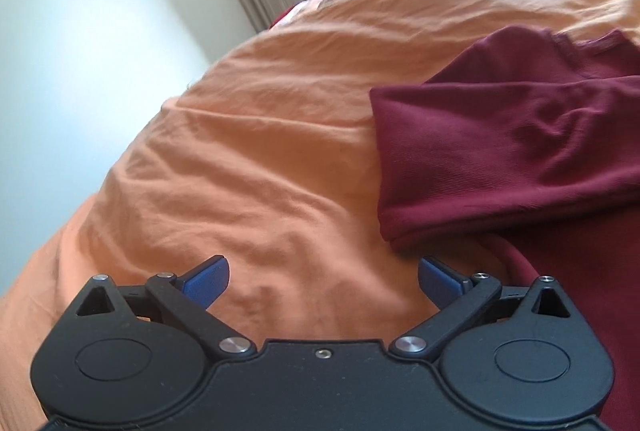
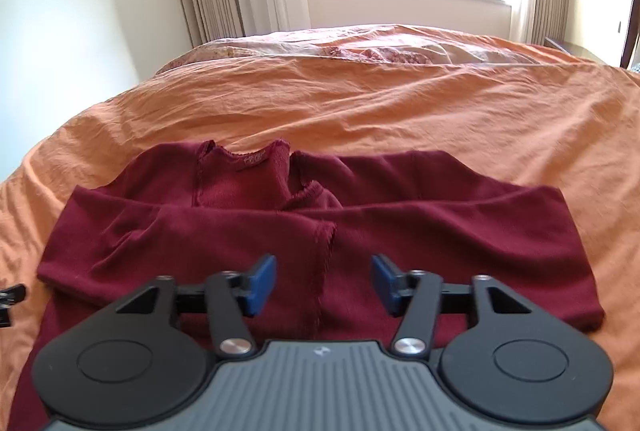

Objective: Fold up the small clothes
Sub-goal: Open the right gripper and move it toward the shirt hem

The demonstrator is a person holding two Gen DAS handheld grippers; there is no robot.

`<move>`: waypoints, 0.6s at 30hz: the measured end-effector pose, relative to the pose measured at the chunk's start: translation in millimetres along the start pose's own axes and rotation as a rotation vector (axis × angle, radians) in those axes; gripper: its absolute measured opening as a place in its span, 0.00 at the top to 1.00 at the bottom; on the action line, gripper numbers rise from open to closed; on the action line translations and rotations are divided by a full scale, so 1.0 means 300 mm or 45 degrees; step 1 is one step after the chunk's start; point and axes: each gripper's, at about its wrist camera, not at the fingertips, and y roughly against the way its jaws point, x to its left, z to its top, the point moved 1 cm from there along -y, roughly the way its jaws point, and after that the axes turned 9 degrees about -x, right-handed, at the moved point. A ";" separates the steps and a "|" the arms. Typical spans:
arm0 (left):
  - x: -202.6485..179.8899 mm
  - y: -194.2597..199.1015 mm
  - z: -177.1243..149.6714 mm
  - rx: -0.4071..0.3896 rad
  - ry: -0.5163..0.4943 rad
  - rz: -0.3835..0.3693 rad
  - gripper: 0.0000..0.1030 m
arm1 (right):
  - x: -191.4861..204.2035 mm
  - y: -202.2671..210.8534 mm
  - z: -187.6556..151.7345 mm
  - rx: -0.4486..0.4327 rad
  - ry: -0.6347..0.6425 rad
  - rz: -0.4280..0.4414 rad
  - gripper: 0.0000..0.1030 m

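sleeves crossed, both grippers off the cloth

a dark red long-sleeved top lies flat on the orange bedcover, collar toward the far edge of the bed where the pillows and window are, hem toward the near edge. both sleeves are folded inward across the chest, one overlapping the other, so the garment makes a compact band with squared sides. that placement looks deliberate: with the sleeves tucked in, the body can be folded without loose arms trailing out.

the right gripper hovers low over the middle of the top, its blue pads parted, with nothing pinched between them. a raw cuff edge lies just beyond and between the pads, which suggests the sleeve end is laid there and let go. the jaws stand released, only partly spread.

the left gripper is spread wide and empty, hanging over bare bedcover beside the left side of the top. the folded side edge of the top lies near its right-hand pad but apart from it. standing off to the side keeps it from disturbing the laid sleeves, and puts it within reach of that edge.

my reading is that the sleeve stage is done and the body fold remains. the likely next grasp is at the hem or the side corners, one gripper each, and the risk is that lifting drags the crossed sleeves out of place, since the knit looks soft and limp.
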 end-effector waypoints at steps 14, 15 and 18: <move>-0.054 -0.163 0.080 0.106 -0.099 0.224 0.00 | -0.131 0.116 -0.071 0.064 -0.002 -0.265 0.10; -0.044 -0.154 0.078 0.106 -0.103 0.227 0.01 | -0.142 0.161 -0.077 0.050 -0.018 -0.244 0.03; -0.011 -0.110 0.063 0.134 -0.107 0.239 0.01 | -0.167 0.296 -0.108 0.018 -0.049 -0.171 0.00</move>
